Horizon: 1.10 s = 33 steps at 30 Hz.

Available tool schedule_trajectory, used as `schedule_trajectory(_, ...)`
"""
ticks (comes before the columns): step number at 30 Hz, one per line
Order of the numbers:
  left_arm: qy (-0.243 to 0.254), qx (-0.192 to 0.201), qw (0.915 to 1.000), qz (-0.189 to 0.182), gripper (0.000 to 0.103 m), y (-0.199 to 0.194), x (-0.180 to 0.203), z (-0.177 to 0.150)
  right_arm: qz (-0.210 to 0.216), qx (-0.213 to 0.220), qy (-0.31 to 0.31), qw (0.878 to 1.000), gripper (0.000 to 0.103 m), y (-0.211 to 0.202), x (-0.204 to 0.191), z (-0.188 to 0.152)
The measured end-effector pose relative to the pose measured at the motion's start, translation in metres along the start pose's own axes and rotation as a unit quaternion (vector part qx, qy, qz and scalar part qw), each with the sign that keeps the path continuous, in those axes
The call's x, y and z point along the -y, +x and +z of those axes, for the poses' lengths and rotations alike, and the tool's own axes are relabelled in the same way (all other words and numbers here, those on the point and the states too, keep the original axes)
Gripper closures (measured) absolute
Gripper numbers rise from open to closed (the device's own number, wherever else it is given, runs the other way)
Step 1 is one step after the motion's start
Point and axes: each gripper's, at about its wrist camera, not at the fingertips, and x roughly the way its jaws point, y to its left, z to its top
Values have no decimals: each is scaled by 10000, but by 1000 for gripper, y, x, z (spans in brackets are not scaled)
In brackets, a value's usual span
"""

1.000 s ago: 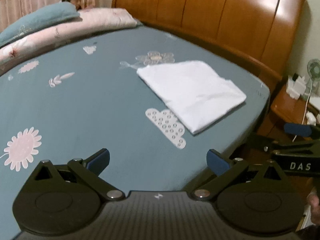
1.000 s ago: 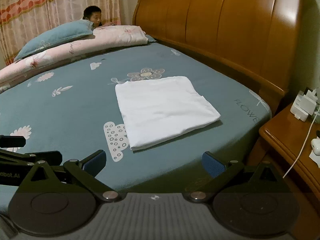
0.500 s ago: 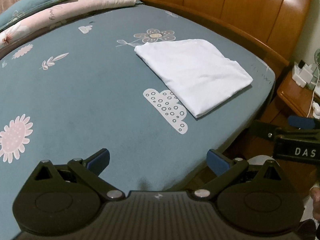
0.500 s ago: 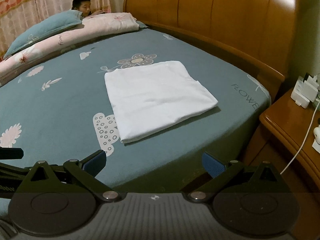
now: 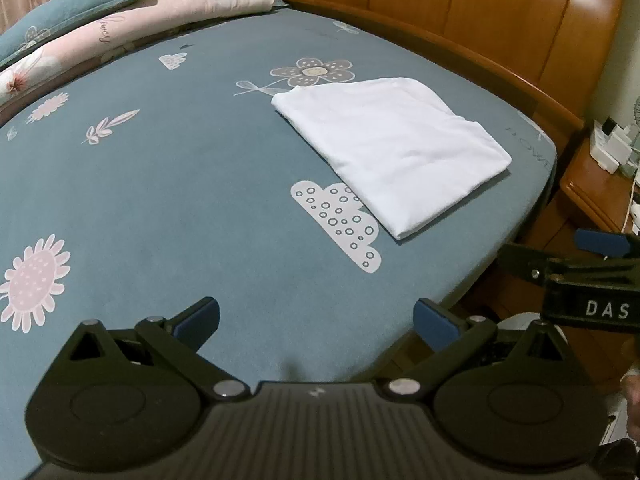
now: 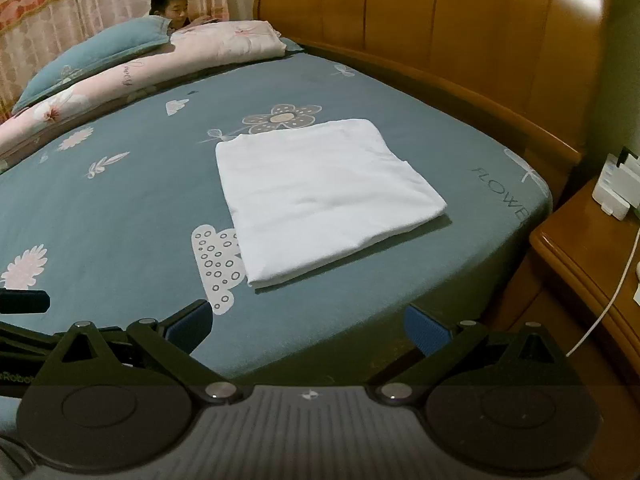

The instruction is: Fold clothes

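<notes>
A white cloth garment folded into a flat, near-square rectangle (image 6: pixel 324 196) lies on the teal bedsheet printed with flowers and clouds (image 6: pixel 120 216), near the bed's corner by the glossy orange-brown wooden headboard (image 6: pixel 460 32). In the right wrist view the garment sits toward 12 o'clock from the right tool (image 6: pixel 308 326), well apart from it, with its near corner overlapping a white dotted cloud print (image 6: pixel 214 264) and its far edge touching a grey flower print (image 6: pixel 284 118). The right tool's two blue-padded fingers stand wide apart over the bed's edge, holding nothing.

In the left wrist view the garment (image 5: pixel 394 154) lies toward 1 o'clock from the left tool (image 5: pixel 316 320), whose fingers are likewise spread wide and empty above the sheet. The right tool's black body shows at 3 o'clock in that view.

A pink floral rolled quilt (image 6: pixel 140 72) and a teal pillow (image 6: pixel 96 56) lie along the far side of the bed at 10 o'clock, with a person (image 6: pixel 172 6) behind them. A wooden nightstand (image 6: pixel 580 248) stands at 3 o'clock, beside the bed.
</notes>
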Motion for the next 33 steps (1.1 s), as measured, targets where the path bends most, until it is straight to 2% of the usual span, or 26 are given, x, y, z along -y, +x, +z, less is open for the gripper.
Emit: schedule_trajectory(33,91,-6,10000,-3,1,6,5,7,-47,-104,26,9999,0,7,5,4)
